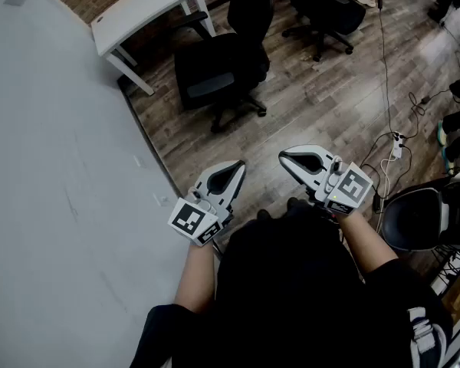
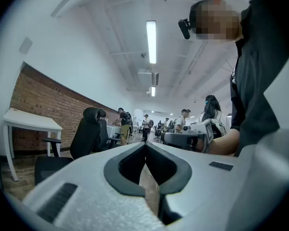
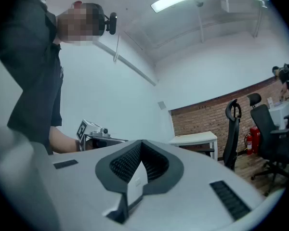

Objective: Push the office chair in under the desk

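Head view: looking steeply down past a dark shirt onto a wooden floor, holding the left tool and the right tool side by side, near each other but not touching, tips pointing ahead. Holding both tools pinched narrow, jaws together, gripping nothing. Facing the black office chair, well apart from both tools, standing on the floor just beside the white tabletop rather than under it, seat out in the open. Taking in a second black chair farther back, a tangle of cables lying on the boards, and another dark seat at the right edge.

Left gripper view: looking along the left tool, dark pads meeting at the tip, clamping nothing. Catching the office chair ahead at the left, the tabletop beyond it against a brick wall, the right tool alongside, and people standing far down the room.

Right gripper view: looking along the right tool, pads likewise pressed together and empty. Showing the tabletop ahead by the brick wall, with the left tool off to the side.
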Demonstrator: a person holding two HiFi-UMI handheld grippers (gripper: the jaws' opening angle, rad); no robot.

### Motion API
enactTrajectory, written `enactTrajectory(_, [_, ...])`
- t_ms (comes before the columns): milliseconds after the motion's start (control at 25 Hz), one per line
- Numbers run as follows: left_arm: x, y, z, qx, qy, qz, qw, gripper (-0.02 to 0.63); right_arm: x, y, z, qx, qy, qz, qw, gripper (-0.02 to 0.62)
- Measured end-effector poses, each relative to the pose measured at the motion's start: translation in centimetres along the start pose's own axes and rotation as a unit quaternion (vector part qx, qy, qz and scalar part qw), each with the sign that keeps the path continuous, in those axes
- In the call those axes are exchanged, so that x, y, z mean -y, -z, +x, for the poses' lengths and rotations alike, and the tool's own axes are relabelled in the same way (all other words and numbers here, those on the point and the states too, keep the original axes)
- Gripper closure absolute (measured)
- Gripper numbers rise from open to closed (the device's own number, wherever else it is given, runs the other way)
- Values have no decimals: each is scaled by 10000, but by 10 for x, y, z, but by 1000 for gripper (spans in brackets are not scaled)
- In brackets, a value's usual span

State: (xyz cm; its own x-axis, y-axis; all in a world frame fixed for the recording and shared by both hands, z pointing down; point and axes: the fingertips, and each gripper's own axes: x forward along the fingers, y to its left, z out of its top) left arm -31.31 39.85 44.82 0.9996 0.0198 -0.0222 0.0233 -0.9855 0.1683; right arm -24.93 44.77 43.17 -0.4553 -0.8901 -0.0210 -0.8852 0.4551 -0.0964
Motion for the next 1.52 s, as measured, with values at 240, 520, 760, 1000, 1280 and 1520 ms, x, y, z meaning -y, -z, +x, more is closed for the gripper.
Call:
enactTrajectory(240, [-3,4,-8,37,-8,-75,10000,592,-5,4,5,-27,67,2,10000,591])
enactTrajectory(520, [-13,4,-23,151,-102,-162,9997,592,-14,4,22,-119,13,-49,9999,591])
enactTrajectory(760, [-15,7,-32,180,-137,-227,9995,592,-21,0,29,-30,12,-137,9999,591])
enactTrajectory(1000, [-13,13,-26,179,-3,-291,9994,592,-19,1,18,-39,184,-120,9998,591])
enactTrajectory(1280, [-5,17,-5,207,359,-405,9983,592,-9,3,-1,-74,625,-71,9980,589])
enactTrajectory(1520, [-1,24,11,128,572,-544,9968,592,1,13,-15,-325,852,20,9958,589])
